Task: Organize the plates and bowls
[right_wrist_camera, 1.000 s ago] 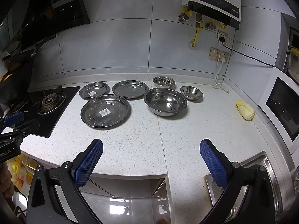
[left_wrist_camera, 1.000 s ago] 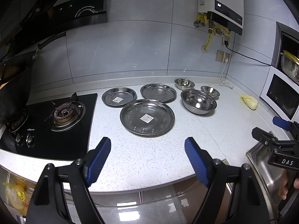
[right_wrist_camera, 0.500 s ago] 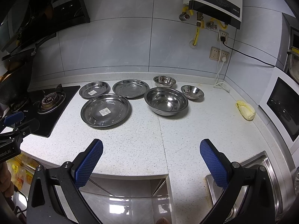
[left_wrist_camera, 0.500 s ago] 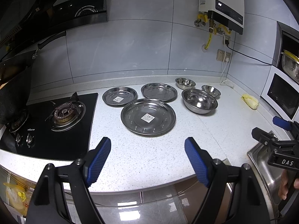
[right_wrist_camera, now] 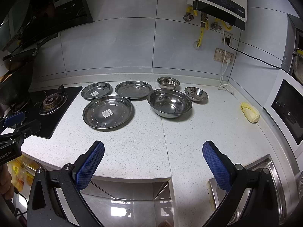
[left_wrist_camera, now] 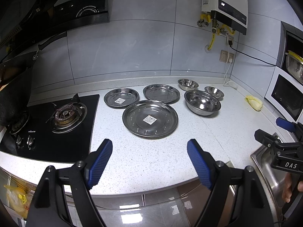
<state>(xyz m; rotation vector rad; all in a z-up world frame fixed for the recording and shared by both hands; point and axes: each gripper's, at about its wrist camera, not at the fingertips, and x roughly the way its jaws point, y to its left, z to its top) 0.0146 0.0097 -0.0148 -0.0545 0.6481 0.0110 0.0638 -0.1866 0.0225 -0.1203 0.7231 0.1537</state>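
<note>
At the near edge of the bench (left_wrist_camera: 155, 162), the left claw (left_wrist_camera: 149, 162) is held wide apart with nothing between its blue pads; the right claw (right_wrist_camera: 153, 162) likewise, spread and empty. Both are poised over the front lip, well short of the steel ware.

Little change is seen against the frames from a second ago: in the left wrist view the dishes sit very slightly further right and lower, so only a small drift of that claw is indicated. No dish has been touched or moved, and the spread of the pads is unchanged. The task is judged as not yet started.

Further in, the large plate (left_wrist_camera: 150, 118) lies nearest, label up, just right of the hob (left_wrist_camera: 56, 126). To its right, the large bowl (right_wrist_camera: 169, 103) stands apart from it. Behind these, the small labelled plate (left_wrist_camera: 121, 98) and the mid plate (left_wrist_camera: 161, 93) lie side by side, the mid plate's front rim close to or just overlapped by the large plate; contact cannot be told. At the back, two small bowls are set: one near the wall (right_wrist_camera: 168, 82), one right of the large bowl (right_wrist_camera: 196, 94). A yellowish lump (right_wrist_camera: 250, 112) lies well off to the right.

A sensible first pick is judged to be a smaller plate onto the large one; thin, slick rims will likely need an edge grip.
</note>
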